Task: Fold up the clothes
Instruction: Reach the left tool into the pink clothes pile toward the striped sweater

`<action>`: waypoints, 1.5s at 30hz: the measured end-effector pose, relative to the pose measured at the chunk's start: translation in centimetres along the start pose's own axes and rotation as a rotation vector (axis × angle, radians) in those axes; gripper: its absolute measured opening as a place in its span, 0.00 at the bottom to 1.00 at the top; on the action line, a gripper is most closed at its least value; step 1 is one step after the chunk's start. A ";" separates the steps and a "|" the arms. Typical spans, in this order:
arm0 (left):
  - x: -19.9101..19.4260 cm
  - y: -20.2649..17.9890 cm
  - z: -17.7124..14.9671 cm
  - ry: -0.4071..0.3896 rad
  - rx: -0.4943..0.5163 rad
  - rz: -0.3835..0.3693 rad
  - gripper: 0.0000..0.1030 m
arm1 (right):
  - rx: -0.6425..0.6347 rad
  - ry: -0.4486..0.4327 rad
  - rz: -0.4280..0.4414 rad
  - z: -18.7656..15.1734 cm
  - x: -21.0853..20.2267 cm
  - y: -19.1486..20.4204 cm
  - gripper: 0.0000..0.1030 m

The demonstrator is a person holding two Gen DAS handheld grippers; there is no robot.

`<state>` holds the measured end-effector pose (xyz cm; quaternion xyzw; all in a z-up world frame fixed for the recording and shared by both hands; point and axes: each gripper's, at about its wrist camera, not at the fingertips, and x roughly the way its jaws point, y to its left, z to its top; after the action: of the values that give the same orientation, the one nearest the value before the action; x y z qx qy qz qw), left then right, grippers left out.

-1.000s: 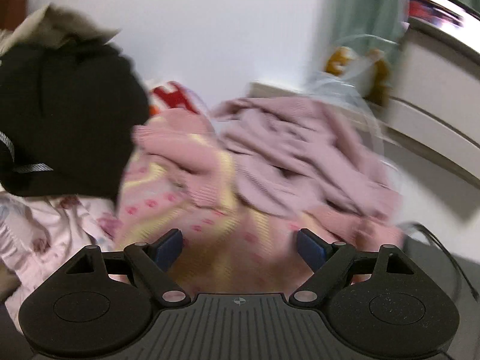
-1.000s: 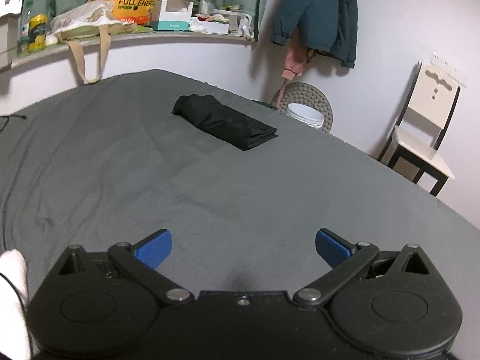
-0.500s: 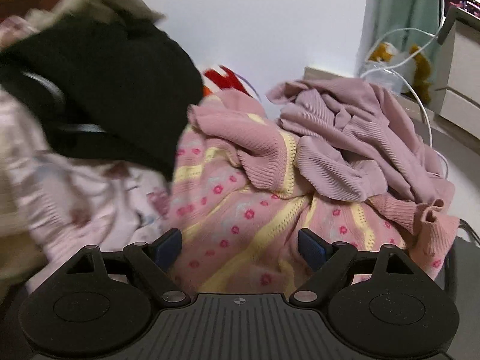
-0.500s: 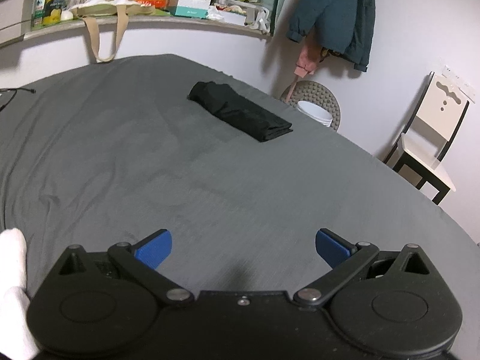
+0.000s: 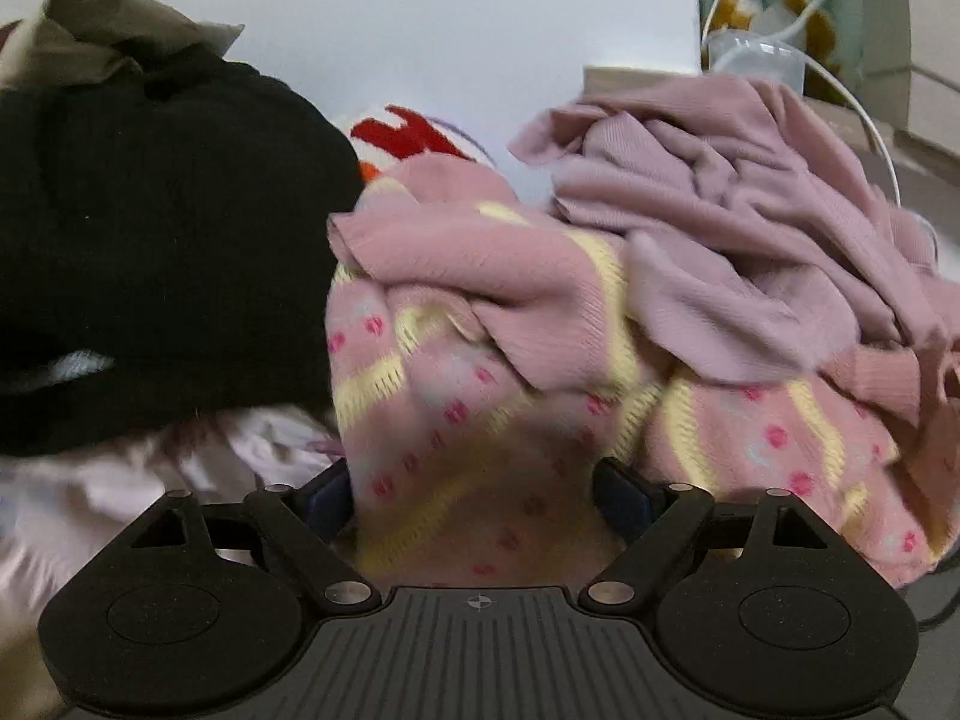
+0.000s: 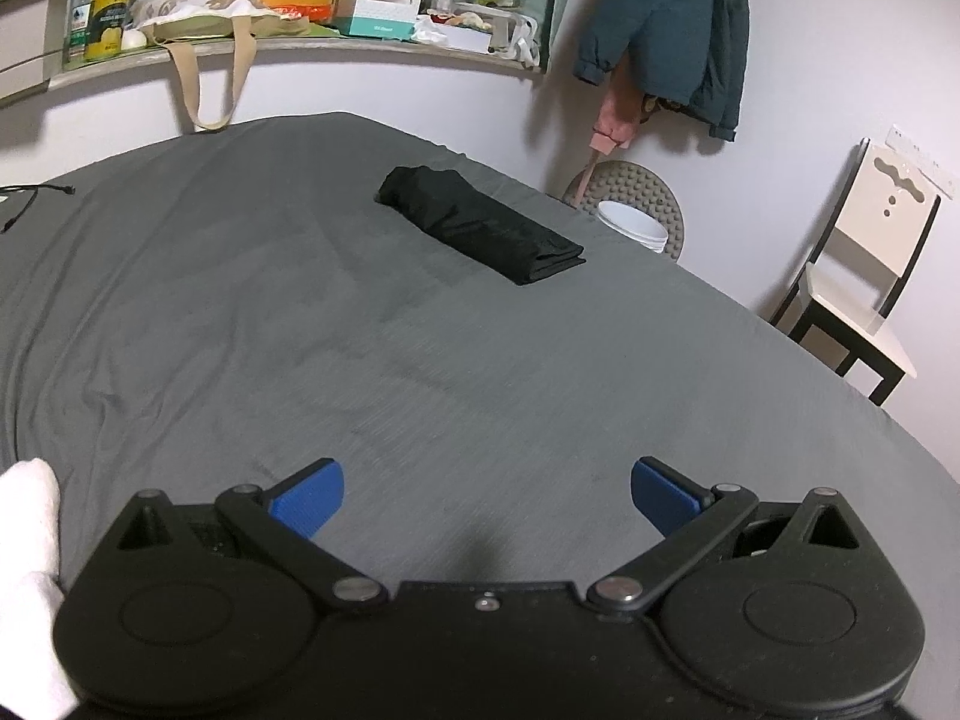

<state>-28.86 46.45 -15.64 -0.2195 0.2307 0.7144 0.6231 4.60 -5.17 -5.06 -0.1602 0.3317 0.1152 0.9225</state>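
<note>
Over the grey bed the right hand-held gripper hovers spread apart, a folded black garment near the far edge. Left hand-held gripper, fingers apart, straddles the pink patterned sweater.

Knit sweater lies between dark garment and ribbed top.

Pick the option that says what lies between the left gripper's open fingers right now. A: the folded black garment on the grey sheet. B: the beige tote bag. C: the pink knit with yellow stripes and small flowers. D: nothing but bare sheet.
C: in the left wrist view the left gripper is open, its fingers either side of the pink flowered knit in the laundry pile.
</note>
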 end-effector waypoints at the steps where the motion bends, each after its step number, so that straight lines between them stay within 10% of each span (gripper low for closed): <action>1: 0.1 0.4 0.1 -0.012 0.002 -0.026 0.71 | 0.000 0.002 0.000 0.0 0.0 0.1 1.00; 6: -1.0 -0.2 0.7 -0.051 0.003 -0.106 0.47 | -0.023 0.009 -0.002 0.0 0.2 0.6 1.00; 11: -2.1 0.4 1.6 -0.114 -0.109 -0.214 0.45 | -0.041 0.020 -0.003 -0.1 0.5 1.0 1.00; 21: -6.0 -8.2 -2.5 -0.188 0.213 0.040 0.88 | -0.055 0.044 0.006 -0.3 0.9 1.6 1.00; 25: -7.5 -10.6 -4.0 -0.225 0.376 -0.032 0.88 | -0.070 0.048 0.004 -0.6 0.8 1.8 1.00; 31: -4.3 -7.1 -1.6 -0.172 0.312 0.066 0.88 | -0.051 0.043 0.007 -0.3 0.7 1.5 1.00; 37: -1.6 -7.5 -2.8 -0.185 0.536 0.017 0.87 | -0.044 0.053 0.003 -0.3 0.9 1.4 1.00; 42: -1.3 -5.8 -1.7 -0.103 0.330 -0.119 0.80 | -0.045 0.065 0.004 -0.2 1.1 1.5 1.00; 45: -1.5 -6.2 -2.1 -0.127 0.321 -0.078 0.80 | -0.060 0.068 0.003 -0.3 1.1 1.9 1.00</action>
<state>-22.42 44.76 -16.78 -0.0803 0.2934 0.6559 0.6908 4.67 -3.46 -6.45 -0.1914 0.3595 0.1208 0.9053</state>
